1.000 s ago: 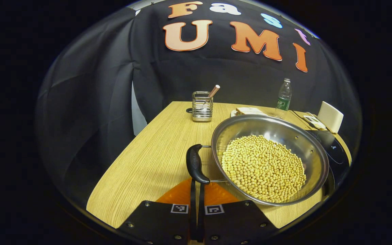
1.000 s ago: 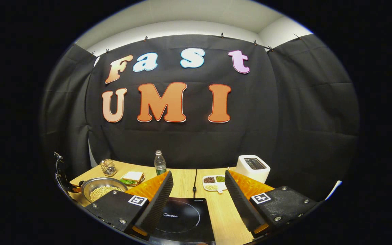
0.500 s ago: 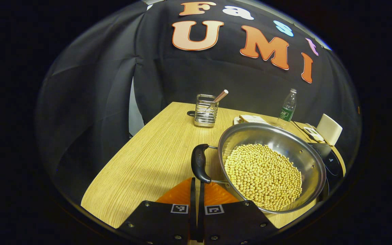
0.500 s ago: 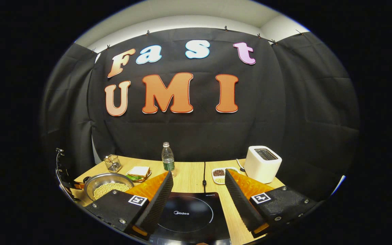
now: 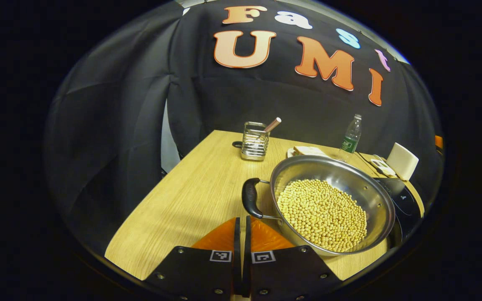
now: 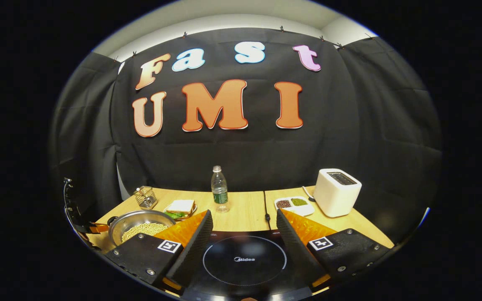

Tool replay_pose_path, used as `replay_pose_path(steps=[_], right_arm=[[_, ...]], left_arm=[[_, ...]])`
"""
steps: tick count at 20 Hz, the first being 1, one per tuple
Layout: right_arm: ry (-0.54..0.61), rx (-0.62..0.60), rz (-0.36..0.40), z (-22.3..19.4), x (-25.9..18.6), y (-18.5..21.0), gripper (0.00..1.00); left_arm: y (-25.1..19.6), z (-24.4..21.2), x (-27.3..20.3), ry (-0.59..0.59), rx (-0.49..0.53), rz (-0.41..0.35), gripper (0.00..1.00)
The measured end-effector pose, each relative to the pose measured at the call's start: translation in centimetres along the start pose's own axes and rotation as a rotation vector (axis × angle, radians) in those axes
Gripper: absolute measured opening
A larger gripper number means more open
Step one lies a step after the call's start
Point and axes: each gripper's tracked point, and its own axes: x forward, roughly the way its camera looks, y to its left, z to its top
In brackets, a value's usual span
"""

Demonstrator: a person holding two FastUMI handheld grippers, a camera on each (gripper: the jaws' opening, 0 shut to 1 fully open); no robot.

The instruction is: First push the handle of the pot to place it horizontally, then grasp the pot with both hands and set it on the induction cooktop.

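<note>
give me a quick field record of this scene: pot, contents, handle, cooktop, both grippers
pot: round stainless steel pot, on the light wooden table, beside the cooktop
contents: yellow soybeans
handle: black side handle, just ahead of the left gripper
cooktop: black glass induction cooktop, nothing on it
left gripper: fingers shut, holding nothing
right gripper: fingers open, above the cooktop
</note>
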Motion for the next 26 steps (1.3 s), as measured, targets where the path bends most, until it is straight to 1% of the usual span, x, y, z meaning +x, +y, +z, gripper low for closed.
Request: replay_pose_path(steps=[2,3,4,6,8,9,11,13,14,16,20,22,26], right_arm=[[0.045,0.011,0.016,-1.8,0.8,2.3,0.95],[0.063,0.014,0.029,-2.7,1.2,3.6,0.95],[0.078,0.013,0.037,-3.5,1.6,4.8,0.95],[0.108,-0.007,0.043,-5.1,2.7,7.1,0.95],[0.138,-0.026,0.053,-6.8,3.8,9.6,0.95],[0.153,-0.033,0.06,-7.7,4.3,10.6,0.96],[0.198,-0.049,0.066,-9.5,5.6,12.6,0.96],[0.264,-0.061,0.081,-12.0,6.6,14.1,0.96],[0.291,-0.068,0.088,-13.1,7.0,14.8,0.96],[0.323,-0.096,0.08,-14.6,7.8,15.4,0.96],[0.379,-0.096,0.056,-16.5,8.9,16.2,0.96],[0.418,-0.084,0.056,-17.6,9.2,16.5,0.96],[0.411,-0.078,0.043,-17.6,10.1,16.5,0.96]], left_arm=[[0.0,2.1,-0.9,-0.061,0.007,-0.012,0.02],[-0.1,2.9,-0.9,-0.081,0.014,-0.019,0.05],[-0.2,3.8,-0.8,-0.103,0.024,-0.022,0.02],[-0.9,4.7,-0.4,-0.121,0.054,-0.025,0.03],[-1.9,4.9,0.3,-0.119,0.067,-0.044,0.52],[-2.0,4.9,0.8,-0.113,0.072,-0.047,0.68],[-2.5,4.2,1.9,-0.084,0.093,-0.063,0.77],[-2.3,3.3,3.0,-0.042,0.105,-0.058,0.77],[-2.4,2.6,3.4,-0.017,0.108,-0.067,0.77],[-2.7,1.8,4.2,0.008,0.098,-0.086,0.77],[-2.6,0.8,5.3,0.044,0.106,-0.089,0.77],[-2.8,0.5,5.6,0.058,0.114,-0.095,0.78],[-3.0,0.1,6.7,0.069,0.104,-0.102,0.78]])
